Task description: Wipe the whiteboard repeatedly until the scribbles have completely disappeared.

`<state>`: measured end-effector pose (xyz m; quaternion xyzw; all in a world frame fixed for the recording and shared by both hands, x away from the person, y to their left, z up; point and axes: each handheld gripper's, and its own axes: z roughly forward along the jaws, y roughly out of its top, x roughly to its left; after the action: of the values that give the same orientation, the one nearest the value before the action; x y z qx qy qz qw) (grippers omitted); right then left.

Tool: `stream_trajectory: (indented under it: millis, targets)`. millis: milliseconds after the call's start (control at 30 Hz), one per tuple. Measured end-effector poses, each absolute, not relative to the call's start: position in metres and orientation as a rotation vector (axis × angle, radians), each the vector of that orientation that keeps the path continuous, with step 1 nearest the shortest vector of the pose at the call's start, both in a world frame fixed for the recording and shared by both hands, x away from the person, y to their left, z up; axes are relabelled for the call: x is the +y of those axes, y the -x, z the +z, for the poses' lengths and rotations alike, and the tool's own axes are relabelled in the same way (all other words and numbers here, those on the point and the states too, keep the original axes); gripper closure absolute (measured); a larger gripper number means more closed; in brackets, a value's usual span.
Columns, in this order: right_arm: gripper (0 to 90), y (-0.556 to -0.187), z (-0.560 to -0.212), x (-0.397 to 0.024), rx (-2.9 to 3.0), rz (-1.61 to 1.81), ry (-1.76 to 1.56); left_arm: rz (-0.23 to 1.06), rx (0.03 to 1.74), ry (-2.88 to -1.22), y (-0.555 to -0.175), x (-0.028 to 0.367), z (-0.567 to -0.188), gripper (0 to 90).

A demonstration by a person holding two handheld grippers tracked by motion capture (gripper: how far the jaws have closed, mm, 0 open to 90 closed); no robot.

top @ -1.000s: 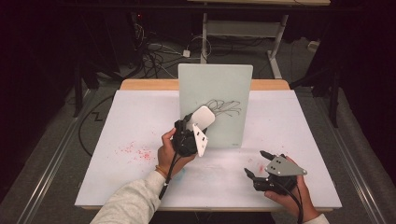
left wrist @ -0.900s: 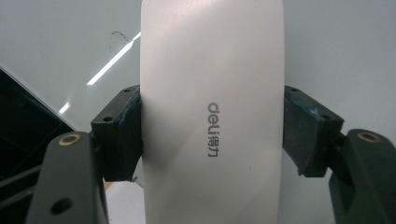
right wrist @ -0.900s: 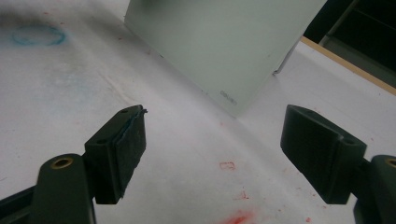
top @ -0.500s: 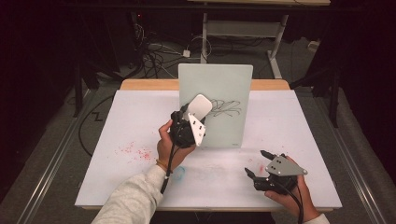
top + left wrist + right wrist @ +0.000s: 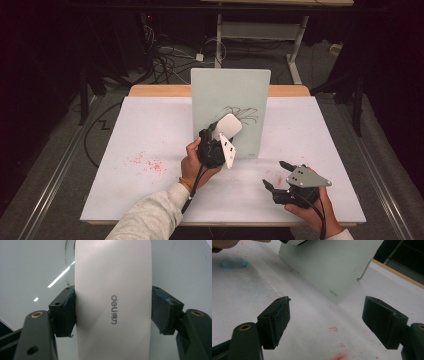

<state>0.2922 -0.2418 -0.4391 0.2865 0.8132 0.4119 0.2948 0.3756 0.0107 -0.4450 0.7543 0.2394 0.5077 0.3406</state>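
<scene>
A pale green glass board (image 5: 230, 102) stands propped upright at the middle of the table, with black scribbles (image 5: 244, 114) on its face. My left gripper (image 5: 223, 134) is shut on a white eraser block (image 5: 227, 125) marked "deli" (image 5: 113, 302) and holds it against the board's lower left face, beside the scribbles. In the left gripper view both jaws clamp the eraser's sides, the board right behind it. My right gripper (image 5: 276, 174) rests near the table's front right, open and holding nothing. Its view shows the board's (image 5: 329, 265) lower corner ahead.
The table (image 5: 150, 130) is covered in white paper with red specks (image 5: 145, 162) at the left and red marks (image 5: 339, 356) near my right gripper. A faint blue smudge (image 5: 233, 263) lies in front of the board. Cables and table legs fill the dark floor behind.
My left gripper has carried the eraser up and slightly left across the board's face. The right gripper has stayed where it was.
</scene>
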Motion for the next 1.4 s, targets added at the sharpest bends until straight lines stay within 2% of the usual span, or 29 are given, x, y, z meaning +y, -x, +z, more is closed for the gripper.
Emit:
stream_trajectory:
  millis: [367, 533, 767, 1100, 1267, 1400]
  targets:
    - [23.2, -0.291, -0.438, -0.244, 2.155, 1.101, -0.772, 1.319, 0.658, -1.901, -0.389, 0.038, -0.411, 29.0]
    - [23.2, -0.291, -0.439, -0.243, 2.159, 1.098, -0.770, 1.334, 0.658, -1.888, -0.393, 0.036, -0.401, 29.1]
    - [23.2, -0.292, -0.439, -0.243, 2.166, 1.113, -0.774, 1.360, 0.621, -1.913, -0.390, 0.019, -0.410, 29.1]
    - [23.2, -0.291, -0.438, -0.244, 2.164, 1.112, -0.768, 1.374, 0.518, -2.020, -0.373, -0.009, -0.453, 29.1]
    - [23.2, -0.290, -0.438, -0.244, 2.158, 1.110, -0.771, 1.339, 0.493, -2.033, -0.376, -0.005, -0.445, 29.1]
    - [23.2, -0.291, -0.438, -0.245, 2.166, 1.105, -0.766, 1.327, 0.536, -1.985, -0.384, -0.003, -0.423, 29.1]
